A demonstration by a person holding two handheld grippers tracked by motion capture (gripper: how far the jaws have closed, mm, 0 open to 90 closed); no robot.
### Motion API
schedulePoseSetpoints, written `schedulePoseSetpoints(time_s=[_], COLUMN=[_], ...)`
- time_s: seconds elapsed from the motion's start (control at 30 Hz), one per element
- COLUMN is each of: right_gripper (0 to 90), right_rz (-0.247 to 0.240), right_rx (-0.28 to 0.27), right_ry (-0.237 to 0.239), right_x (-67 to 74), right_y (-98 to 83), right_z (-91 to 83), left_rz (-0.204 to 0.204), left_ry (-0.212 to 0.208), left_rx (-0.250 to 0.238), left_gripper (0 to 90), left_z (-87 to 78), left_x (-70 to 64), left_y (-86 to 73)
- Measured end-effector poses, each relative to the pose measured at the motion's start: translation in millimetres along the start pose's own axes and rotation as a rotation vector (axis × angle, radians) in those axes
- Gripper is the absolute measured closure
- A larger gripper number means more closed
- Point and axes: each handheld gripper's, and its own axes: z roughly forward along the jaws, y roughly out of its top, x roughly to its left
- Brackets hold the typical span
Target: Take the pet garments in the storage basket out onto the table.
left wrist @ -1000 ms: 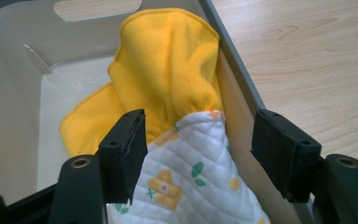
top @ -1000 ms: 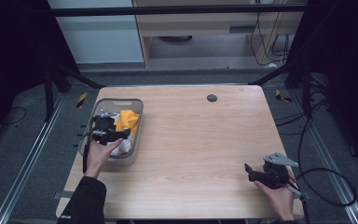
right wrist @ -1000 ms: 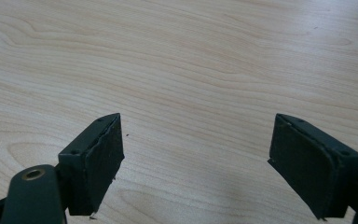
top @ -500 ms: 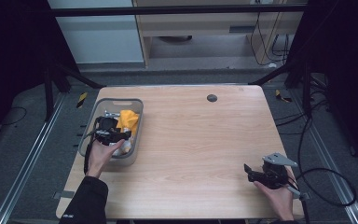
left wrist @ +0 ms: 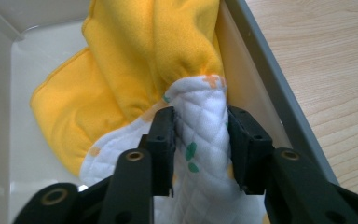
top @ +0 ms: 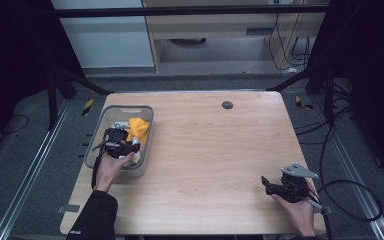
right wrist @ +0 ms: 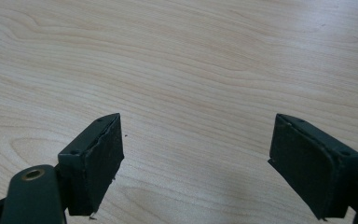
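Pinching a raised fold of the white quilted cloth with green and orange specks (left wrist: 200,154), the left gripper (left wrist: 200,140) has just been closing its jaws, and both pads now press the fold inside the grey plastic bin (left wrist: 265,88). A yellow fleece cloth (left wrist: 144,60) bunches just beyond the jaws; lifting straight up should free the quilted one alone. The right gripper (right wrist: 196,158) rests spread wide over bare wooden table (right wrist: 191,56). No readable writing anywhere.

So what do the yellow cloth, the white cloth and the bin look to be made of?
Yellow cloth: soft matte fleece or microfibre, judging by its fuzzy nap. White cloth: quilted cotton-like fabric, with diamond stitching and small green and orange prints. Bin: likely smooth grey plastic, with a hard rim and a slightly glossy pale inside.
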Motion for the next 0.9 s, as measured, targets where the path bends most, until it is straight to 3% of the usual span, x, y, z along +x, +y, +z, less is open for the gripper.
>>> schedulePoseSetpoints(time_s=[0.37,0.9], right_gripper=[17.2,17.5], right_rz=[0.006,-0.001], right_rx=[0.005,-0.001], right_ry=[0.008,0.003], right_x=[0.8,-0.2], right_y=[0.2,0.1], right_z=[-0.1,0.1], left_rz=[-0.003,-0.003], left_ry=[-0.003,0.014], left_rx=[0.02,-0.02], left_gripper=[78.7,82.2], left_z=[1.9,-16.4], left_x=[0.5,6.8], left_y=[0.8,4.9])
